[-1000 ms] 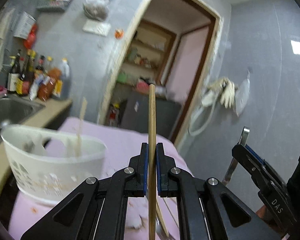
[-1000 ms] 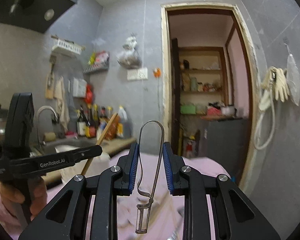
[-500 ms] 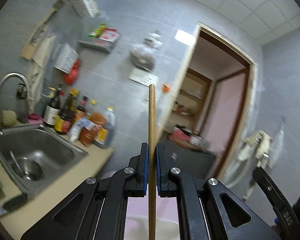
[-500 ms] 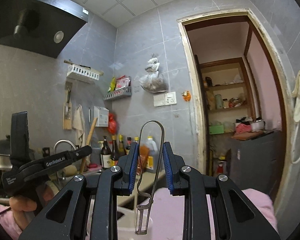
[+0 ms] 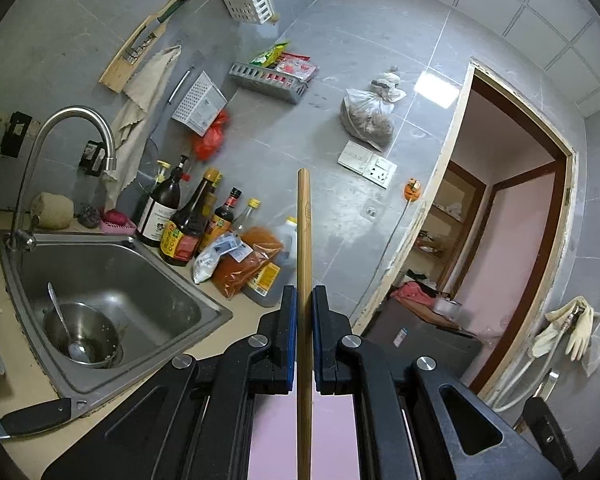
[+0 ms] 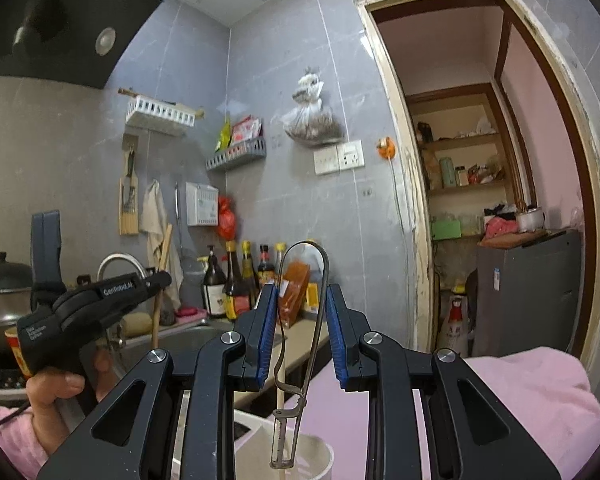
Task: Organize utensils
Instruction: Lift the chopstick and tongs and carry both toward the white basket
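My left gripper [image 5: 304, 298] is shut on a wooden chopstick [image 5: 303, 224], which stands upright between the blue pads. The right wrist view shows that same left gripper [image 6: 158, 280] in a person's hand at the left, the chopstick [image 6: 163, 256] slanting through it. My right gripper [image 6: 302, 294] is shut on a metal wire-handled peeler [image 6: 323, 280]. Its looped handle rises above the pads and its blade hangs low. Under the blade is the rim of a white utensil holder [image 6: 324, 450] with a pale stick [image 6: 281, 380] in it.
A steel sink [image 5: 148, 280] holds a bowl with a spoon [image 5: 80, 340], and a tap [image 5: 72, 120] arches over it. Sauce bottles [image 5: 180, 224] line the counter's back. A knife handle [image 5: 32, 416] lies near the sink. A pink cloth [image 6: 532, 392] covers the table, and a doorway [image 6: 480, 160] opens at right.
Both views have swung up and left, from the pink table toward the sink wall. The white basket has left the left wrist view. Both grips are unchanged.
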